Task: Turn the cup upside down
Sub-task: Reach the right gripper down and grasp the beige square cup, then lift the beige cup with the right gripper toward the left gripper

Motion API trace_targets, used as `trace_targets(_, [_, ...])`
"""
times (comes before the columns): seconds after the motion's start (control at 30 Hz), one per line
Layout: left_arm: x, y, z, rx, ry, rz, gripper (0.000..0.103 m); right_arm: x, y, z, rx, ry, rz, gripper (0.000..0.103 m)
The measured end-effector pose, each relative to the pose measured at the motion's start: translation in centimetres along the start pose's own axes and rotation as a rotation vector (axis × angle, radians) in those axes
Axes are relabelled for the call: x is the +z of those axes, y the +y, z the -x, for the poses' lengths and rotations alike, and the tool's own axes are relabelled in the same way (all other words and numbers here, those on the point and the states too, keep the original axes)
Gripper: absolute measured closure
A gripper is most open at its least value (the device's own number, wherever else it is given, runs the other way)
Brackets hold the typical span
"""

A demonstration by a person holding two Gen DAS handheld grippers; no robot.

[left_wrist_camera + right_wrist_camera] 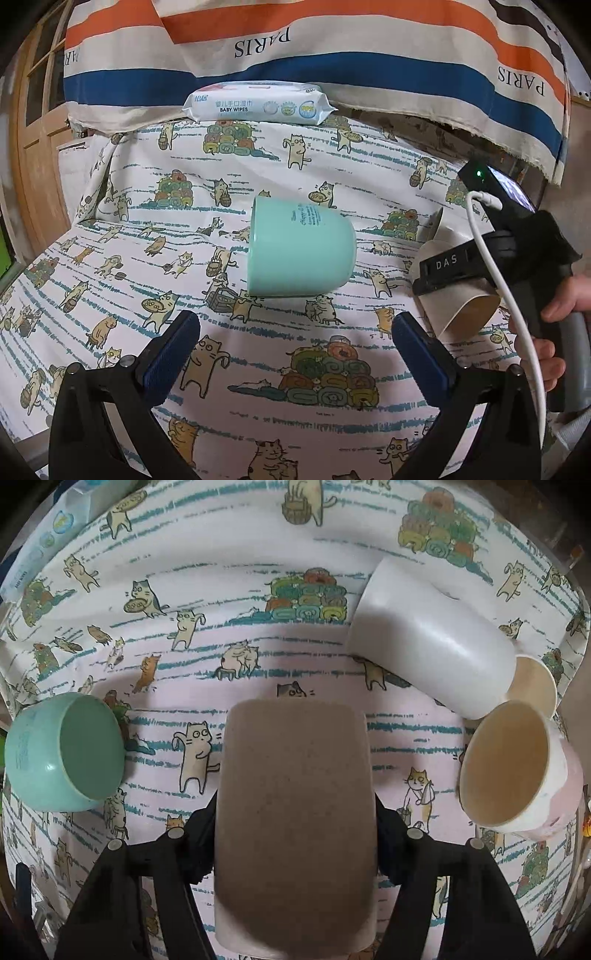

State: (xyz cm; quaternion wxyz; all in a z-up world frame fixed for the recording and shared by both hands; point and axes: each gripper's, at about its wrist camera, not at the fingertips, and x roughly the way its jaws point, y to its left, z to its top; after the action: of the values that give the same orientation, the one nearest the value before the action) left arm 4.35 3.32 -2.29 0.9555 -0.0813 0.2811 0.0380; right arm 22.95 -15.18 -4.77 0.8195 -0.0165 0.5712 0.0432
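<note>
A mint green cup lies on its side on the cat-print cloth, mouth to the left; it also shows at the left of the right wrist view. My left gripper is open and empty, just short of the green cup. My right gripper is shut on a beige paper cup held above the cloth. In the left wrist view the same cup is tilted with its open mouth facing down toward the front.
A white cup lies on its side at the back right, with two more cups beside it. A pack of baby wipes lies at the far edge under a striped cloth. A wooden door stands at left.
</note>
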Motion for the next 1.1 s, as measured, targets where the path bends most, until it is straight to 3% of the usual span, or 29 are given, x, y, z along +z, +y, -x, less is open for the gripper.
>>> trace_targets(0.5, [-0.1, -0.6, 1.4, -0.015, -0.07, -0.025, 0.0, -8.7, -1.3, 7.4, 0.135, -0.097, 0.009, 0.034])
trace_targets(0.9, [-0.2, -0.9, 2.0, -0.008, -0.102, -0.042, 0.0, -11.9, -1.0, 4.8, 0.198, -0.021, 0.012, 0.034])
trace_targets(1.1, [-0.1, -0.8, 1.7, -0.007, -0.086, -0.044, 0.0, -12.4, -0.4, 5.9, 0.195, -0.086, 0.077, 0.031])
